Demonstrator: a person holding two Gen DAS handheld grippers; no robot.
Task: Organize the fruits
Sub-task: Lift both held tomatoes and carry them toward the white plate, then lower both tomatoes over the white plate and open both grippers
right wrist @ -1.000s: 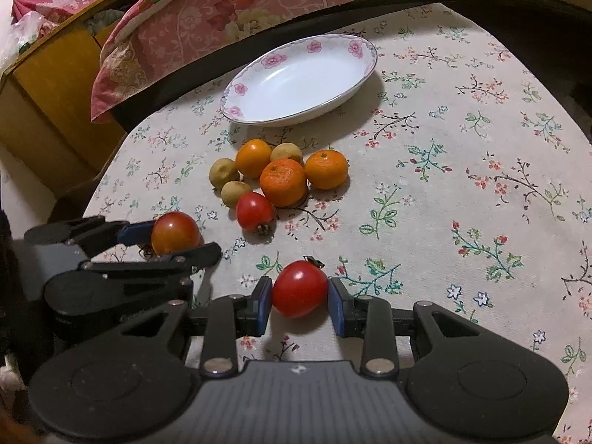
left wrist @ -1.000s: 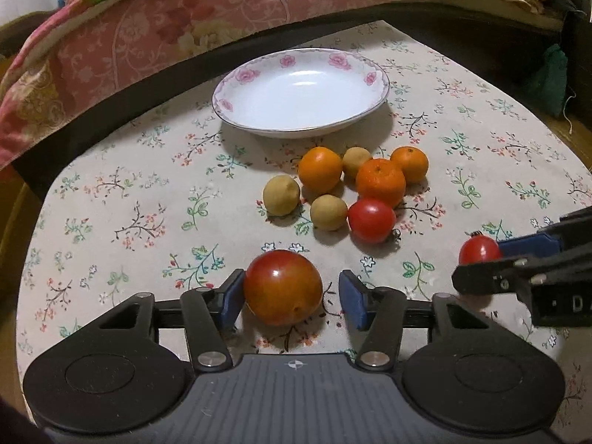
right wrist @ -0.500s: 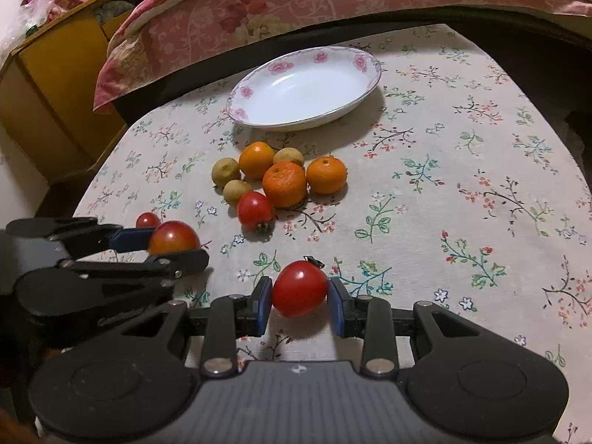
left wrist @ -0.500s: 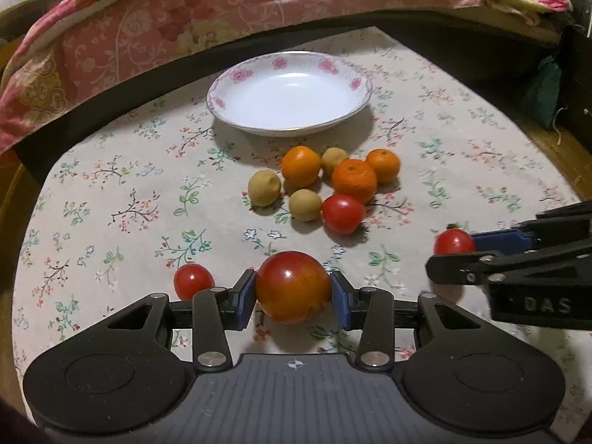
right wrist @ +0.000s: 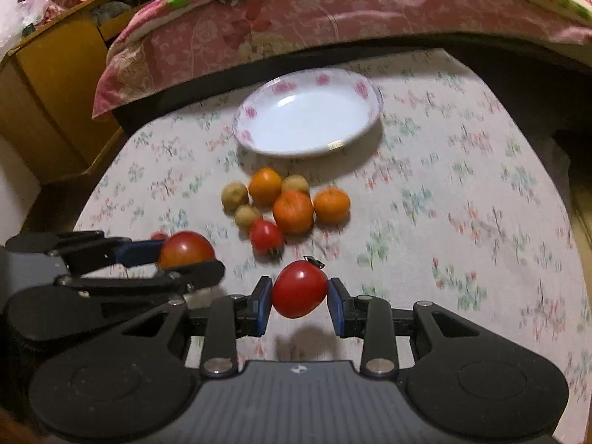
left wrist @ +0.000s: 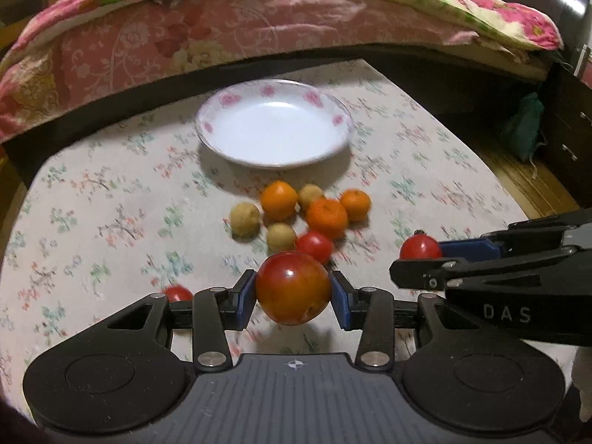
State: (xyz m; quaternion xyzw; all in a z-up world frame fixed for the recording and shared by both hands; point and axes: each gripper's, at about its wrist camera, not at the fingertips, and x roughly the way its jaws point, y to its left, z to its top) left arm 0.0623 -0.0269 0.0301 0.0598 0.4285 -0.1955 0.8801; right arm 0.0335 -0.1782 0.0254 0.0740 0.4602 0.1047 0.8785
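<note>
Left gripper (left wrist: pixel 293 298): pads clamped on large red-orange tomato (left wrist: pixel 293 288), lifted clear of cloth. Right gripper (right wrist: pixel 299 298): nearly closed, pinching small red tomato (right wrist: pixel 299 289), shadow beneath on tablecloth (right wrist: pixel 462 203).

Risk: round smooth skins, pads grip at sides only; tilt or jolt could roll fruit out. Grippers close side by side; could knock together.

Both point steeply down, toward far plate (left wrist: pixel 335 120), empty. Fruit cluster (left wrist: pixel 299 214) between; stray cherry tomato (left wrist: pixel 177 293) near left.

plate (left wrist: pixel 273 90) behind fruit cluster (left wrist: pixel 301 214) on tablecloth (left wrist: pixel 92 203), bed (left wrist: pixel 222 33) behind the table
</note>
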